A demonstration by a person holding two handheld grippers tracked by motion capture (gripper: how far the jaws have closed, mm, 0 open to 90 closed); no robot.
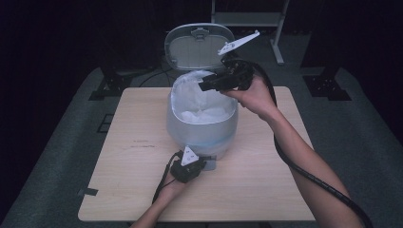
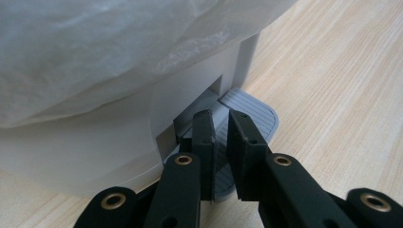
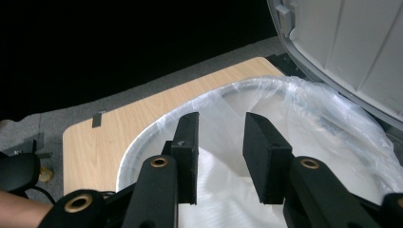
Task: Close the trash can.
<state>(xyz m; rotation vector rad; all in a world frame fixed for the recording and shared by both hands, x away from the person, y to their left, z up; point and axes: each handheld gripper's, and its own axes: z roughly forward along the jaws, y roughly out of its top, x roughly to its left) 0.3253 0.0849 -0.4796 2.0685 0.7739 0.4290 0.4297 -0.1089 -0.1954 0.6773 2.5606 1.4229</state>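
A pale grey pedal bin stands mid-table with its lid tipped up and back. A white plastic bag lines it and folds over the rim. My left gripper lies low at the bin's front base, shut, its tips resting on the ribbed grey pedal. In the left gripper view the jaws stand almost together over that pedal. My right gripper hovers over the bin's mouth, open. In the right gripper view its jaws frame the bag and rim, gripping nothing.
The light wooden table has bare room left, right and in front of the bin. A small dark tab sits at its front left corner. Dark stands and a metal frame lie beyond the far edge. The raised lid hangs close above my right gripper.
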